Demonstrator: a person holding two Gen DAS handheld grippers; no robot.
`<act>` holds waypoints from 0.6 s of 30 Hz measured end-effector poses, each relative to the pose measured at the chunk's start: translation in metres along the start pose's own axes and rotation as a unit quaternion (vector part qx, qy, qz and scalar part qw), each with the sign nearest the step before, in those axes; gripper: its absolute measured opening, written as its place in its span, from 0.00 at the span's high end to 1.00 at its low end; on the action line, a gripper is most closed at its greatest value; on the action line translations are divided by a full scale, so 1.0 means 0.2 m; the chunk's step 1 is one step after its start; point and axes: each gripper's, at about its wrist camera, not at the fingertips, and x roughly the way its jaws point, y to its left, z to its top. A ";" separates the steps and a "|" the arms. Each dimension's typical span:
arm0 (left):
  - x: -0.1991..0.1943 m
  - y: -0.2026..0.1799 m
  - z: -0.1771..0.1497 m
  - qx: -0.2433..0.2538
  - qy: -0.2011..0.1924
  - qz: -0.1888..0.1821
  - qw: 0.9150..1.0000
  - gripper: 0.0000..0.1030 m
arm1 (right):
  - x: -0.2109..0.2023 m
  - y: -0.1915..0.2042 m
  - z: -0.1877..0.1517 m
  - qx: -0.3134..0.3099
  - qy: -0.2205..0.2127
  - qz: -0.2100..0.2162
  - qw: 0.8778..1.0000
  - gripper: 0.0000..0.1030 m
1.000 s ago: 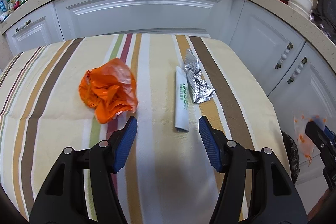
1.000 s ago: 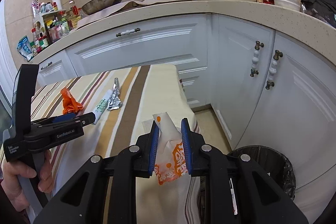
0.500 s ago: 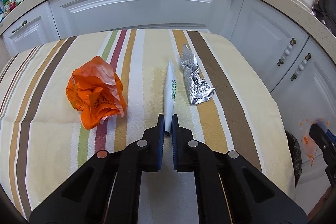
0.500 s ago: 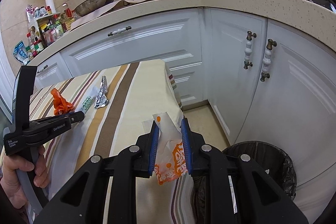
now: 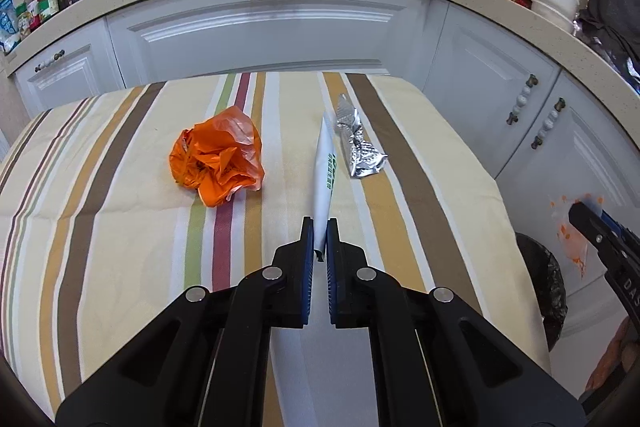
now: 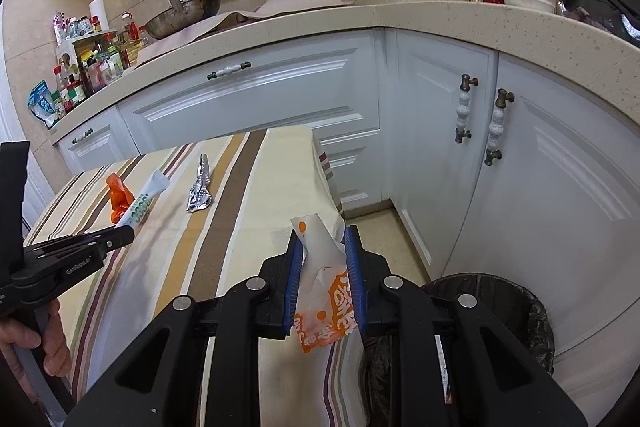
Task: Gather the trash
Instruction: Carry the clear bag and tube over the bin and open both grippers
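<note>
My left gripper (image 5: pixel 319 241) is shut on the near end of a white tube with green print (image 5: pixel 325 171), lifted off the striped tablecloth (image 5: pixel 120 227); the tube also shows in the right wrist view (image 6: pixel 142 201). A crumpled orange plastic bag (image 5: pixel 218 161) lies to its left and a crumpled foil wrapper (image 5: pixel 356 145) to its right. My right gripper (image 6: pixel 325 273) is shut on a white and orange wrapper (image 6: pixel 324 291), held beside the table's right edge above the black-lined trash bin (image 6: pixel 516 311).
White kitchen cabinets (image 5: pixel 260 31) curve behind and to the right of the table. The countertop (image 6: pixel 280 27) holds a wok, a black pot, bottles and bowls. The bin also shows at the right of the left wrist view (image 5: pixel 544 279).
My left gripper moved onto the white tube, closed on its near end and lifted it off the cloth. My right gripper carried the wrapper rightwards towards the bin.
</note>
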 end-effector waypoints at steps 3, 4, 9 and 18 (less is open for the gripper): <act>-0.07 -0.02 -0.02 0.007 -0.011 -0.004 1.000 0.94 | -0.06 -0.01 -0.01 0.000 -0.006 -0.006 1.000 0.78; -0.09 -0.03 -0.03 0.008 -0.013 -0.005 1.000 0.94 | -0.08 -0.01 -0.01 0.000 -0.008 -0.009 1.000 0.78; -0.18 -0.06 -0.06 0.013 -0.024 -0.012 1.000 0.94 | -0.18 0.00 -0.03 0.000 -0.019 -0.021 1.000 0.78; -0.36 -0.17 -0.15 0.040 -0.054 -0.026 0.997 0.94 | -0.36 -0.02 -0.10 0.003 -0.038 -0.040 0.998 0.78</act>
